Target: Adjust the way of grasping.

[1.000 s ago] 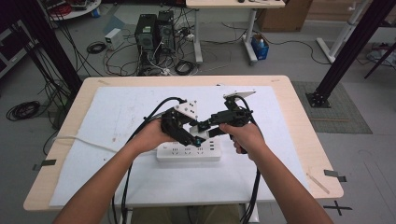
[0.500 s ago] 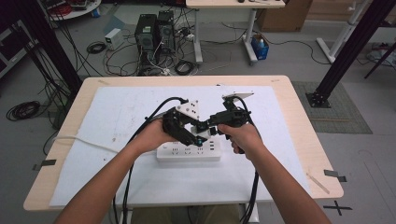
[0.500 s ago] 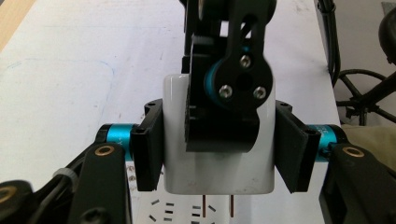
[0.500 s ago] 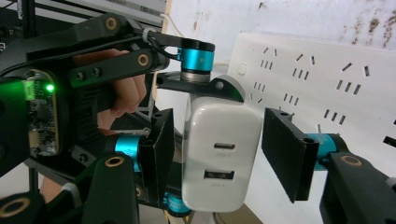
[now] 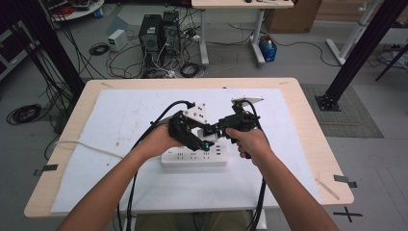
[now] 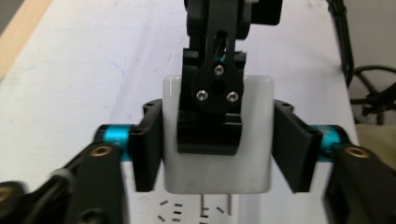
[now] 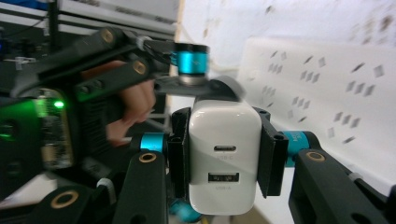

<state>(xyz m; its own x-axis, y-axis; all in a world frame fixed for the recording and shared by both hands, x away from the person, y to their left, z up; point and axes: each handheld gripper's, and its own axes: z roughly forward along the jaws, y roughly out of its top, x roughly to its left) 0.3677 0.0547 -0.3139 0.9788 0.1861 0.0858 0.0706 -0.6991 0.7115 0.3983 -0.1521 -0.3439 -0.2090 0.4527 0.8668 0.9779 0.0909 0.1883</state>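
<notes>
White plastic dominates the middle of the counter (image 5: pixel 308 144), which is covered by a pale sheet. At the left, the left gripper (image 5: pixel 192 139) reaches in toward the centre; in the left gripper view its jaws sit either side of a white charger (image 6: pixel 217 163), the left pad touching it and the right one standing slightly off, so a firm hold cannot be told. Under the charger lies the power strip (image 5: pixel 194 157), and the charger's prongs hang just above its sockets, not yet seated. To the right, the right gripper (image 5: pixel 215 131) has its jaws clamped on the charger's two sides, USB ports facing its camera. Judging by this, the charger is aligned over the power strip and pressing it home is what seems left.
</notes>
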